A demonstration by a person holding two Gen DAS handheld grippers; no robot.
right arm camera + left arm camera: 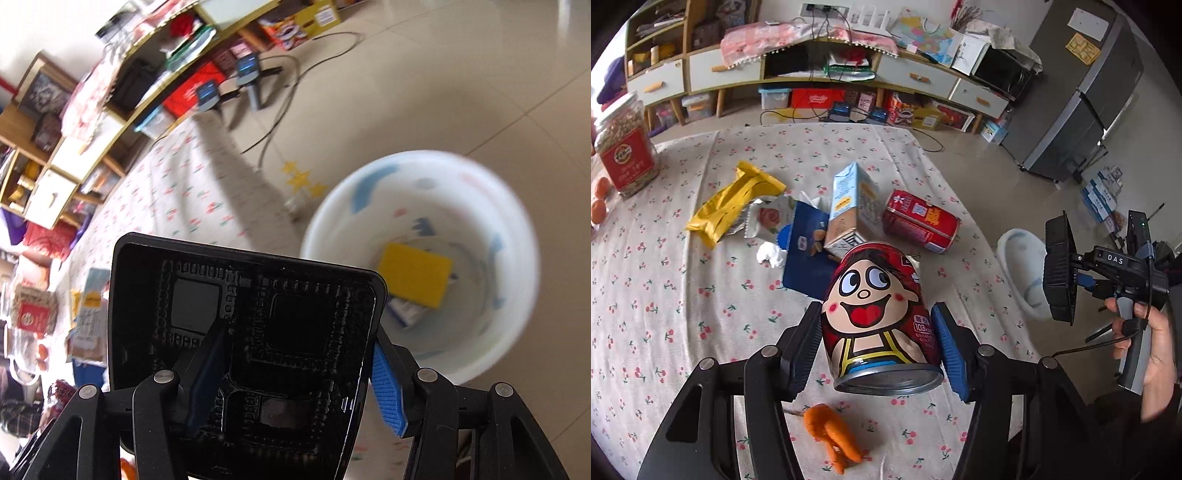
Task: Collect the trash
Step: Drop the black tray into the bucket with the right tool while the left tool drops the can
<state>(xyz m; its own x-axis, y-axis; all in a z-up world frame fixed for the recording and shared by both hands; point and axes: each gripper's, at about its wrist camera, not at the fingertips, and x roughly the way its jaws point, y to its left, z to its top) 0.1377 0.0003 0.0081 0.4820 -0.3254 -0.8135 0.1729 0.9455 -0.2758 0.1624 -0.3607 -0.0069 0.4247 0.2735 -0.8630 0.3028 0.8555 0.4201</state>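
Both grippers loaded, bin waiting on the floor to the right.

On the cherry-print tablecloth (683, 295) lie a yellow wrapper (733, 203), a milk carton (849, 206) and a red can (919, 221); the left gripper (879, 339) clamps a cartoon-face can (879, 317) above the cloth. Further right, the right gripper (299, 376) pinches a black plastic tray (243, 350) near the white bin (517, 206), which holds a yellow packet (415, 275) over other scraps. The broad tray could catch the rim and fall outside, or the smooth can could slip.
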